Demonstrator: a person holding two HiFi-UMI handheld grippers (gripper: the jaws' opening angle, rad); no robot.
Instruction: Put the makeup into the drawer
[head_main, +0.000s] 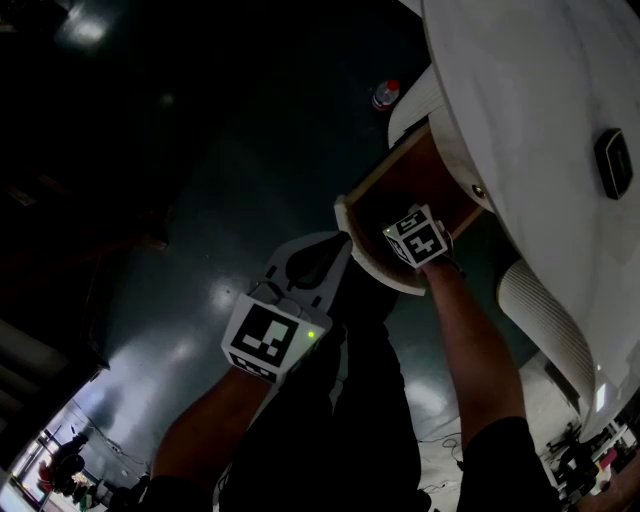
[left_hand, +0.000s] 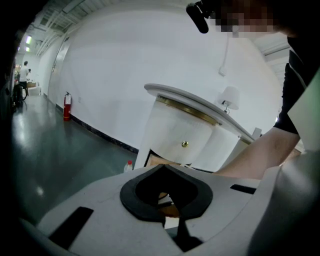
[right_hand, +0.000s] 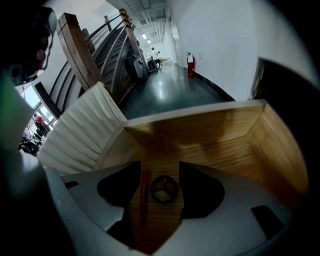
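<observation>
Right tongs (right_hand: 159, 172) apart inside wooden drawer (right_hand: 220, 140); round compact (right_hand: 164, 189), red makeup stick (right_hand: 144, 195) lying between. Left tongs (left_hand: 163, 167) together, empty.

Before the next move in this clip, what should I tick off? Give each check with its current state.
1. Drawer pulled open: ok.
2. Round pot lying on the drawer floor: ok.
3. Red stick in the drawer beside the pot: ok.
4. Right gripper inside the drawer, jaws apart and pressing on neither item: ok.
5. Left gripper shut, with nothing held, outside the drawer: ok.
6. No makeup left on the tabletop: cannot tell.
</observation>
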